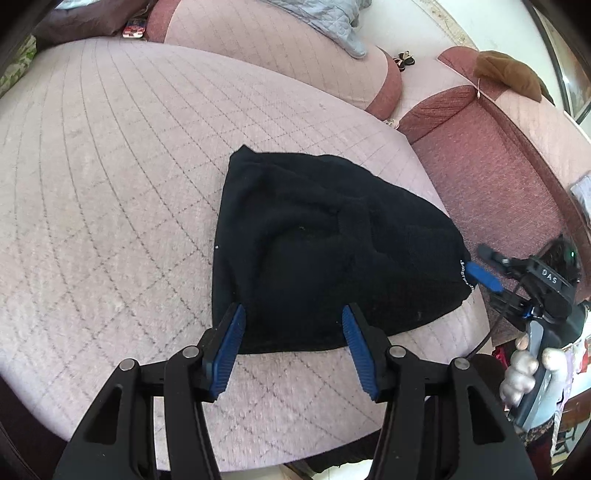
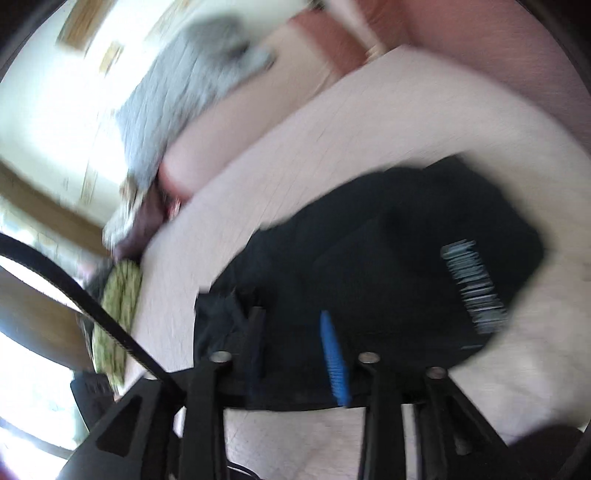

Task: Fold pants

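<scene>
The black pants [image 1: 325,251] lie folded into a compact stack on the pink quilted cushion [image 1: 110,206]. My left gripper [image 1: 293,314] is open and empty, hovering over the near edge of the pants. My right gripper [image 1: 484,264] is at the right edge of the pants, by the white lettering; its fingers stand apart. In the blurred right wrist view the right gripper [image 2: 295,317] is open over the pants [image 2: 406,266], with a white printed strip [image 2: 472,284] showing.
Pink sofa cushions [image 1: 266,44] with a grey quilted blanket [image 1: 325,22] lie behind. A red sofa section [image 1: 487,162] with a brown cloth [image 1: 509,74] is at the right. A green patterned cloth [image 2: 118,317] lies at the cushion's far side.
</scene>
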Tool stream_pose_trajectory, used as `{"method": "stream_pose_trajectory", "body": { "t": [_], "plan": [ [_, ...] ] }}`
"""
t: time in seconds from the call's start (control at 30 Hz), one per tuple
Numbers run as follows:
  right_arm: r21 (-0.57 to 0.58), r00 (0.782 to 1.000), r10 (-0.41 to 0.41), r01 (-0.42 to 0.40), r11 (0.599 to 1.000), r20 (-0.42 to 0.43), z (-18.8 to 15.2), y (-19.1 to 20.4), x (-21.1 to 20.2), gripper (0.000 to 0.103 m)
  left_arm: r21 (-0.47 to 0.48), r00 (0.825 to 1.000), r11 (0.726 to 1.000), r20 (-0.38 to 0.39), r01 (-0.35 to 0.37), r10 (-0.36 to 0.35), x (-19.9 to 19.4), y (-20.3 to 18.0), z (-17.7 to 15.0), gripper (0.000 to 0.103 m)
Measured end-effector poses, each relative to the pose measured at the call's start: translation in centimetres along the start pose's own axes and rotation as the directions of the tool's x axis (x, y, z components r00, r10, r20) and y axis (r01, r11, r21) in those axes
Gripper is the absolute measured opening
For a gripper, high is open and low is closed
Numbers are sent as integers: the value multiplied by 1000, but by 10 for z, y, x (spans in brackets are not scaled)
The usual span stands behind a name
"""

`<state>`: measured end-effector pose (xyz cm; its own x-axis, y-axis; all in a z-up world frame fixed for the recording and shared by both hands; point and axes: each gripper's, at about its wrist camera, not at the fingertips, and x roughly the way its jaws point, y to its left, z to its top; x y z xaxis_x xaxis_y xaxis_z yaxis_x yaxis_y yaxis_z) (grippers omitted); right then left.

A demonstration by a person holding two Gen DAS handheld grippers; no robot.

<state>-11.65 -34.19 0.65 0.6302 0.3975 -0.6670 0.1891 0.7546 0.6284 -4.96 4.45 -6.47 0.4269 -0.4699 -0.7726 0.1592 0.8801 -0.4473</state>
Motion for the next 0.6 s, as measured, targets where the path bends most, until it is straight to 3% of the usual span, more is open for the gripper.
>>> {"method": "stream_pose_trajectory", "body": {
  "t": [0.07, 0.13, 0.27, 0.4, 0.53, 0.6],
  "plan": [
    [101, 997, -13, 5, 995, 70, 4, -30, -29, 47, 15, 1000, 1000, 9, -4, 4, -5, -6, 4, 54],
    [179, 993, -19, -3, 984, 119, 5, -36, -42, 49, 43, 1000, 999, 19, 4, -5, -8, -18, 11, 54],
    [315, 976, -84, 17, 949, 200, 0, -70, -70, 64, 139, 999, 990, 31, 10, -15, -4, -51, 28, 57],
    [360, 977, -109, 37, 932, 181, -15, -65, -51, 64, 268, 1000, 963, -3, 18, -18, 12, -97, 52, 59],
    [321, 966, -199, 138, 937, 164, -23, -53, -32, 64, 396, 1000, 918, 15, -5, -1, 26, -145, 71, 59],
    [291, 958, -240, 187, 938, 158, -27, -53, -26, 64, 412, 999, 911, 35, -5, -11, 29, -160, 78, 59]
  ]
}}
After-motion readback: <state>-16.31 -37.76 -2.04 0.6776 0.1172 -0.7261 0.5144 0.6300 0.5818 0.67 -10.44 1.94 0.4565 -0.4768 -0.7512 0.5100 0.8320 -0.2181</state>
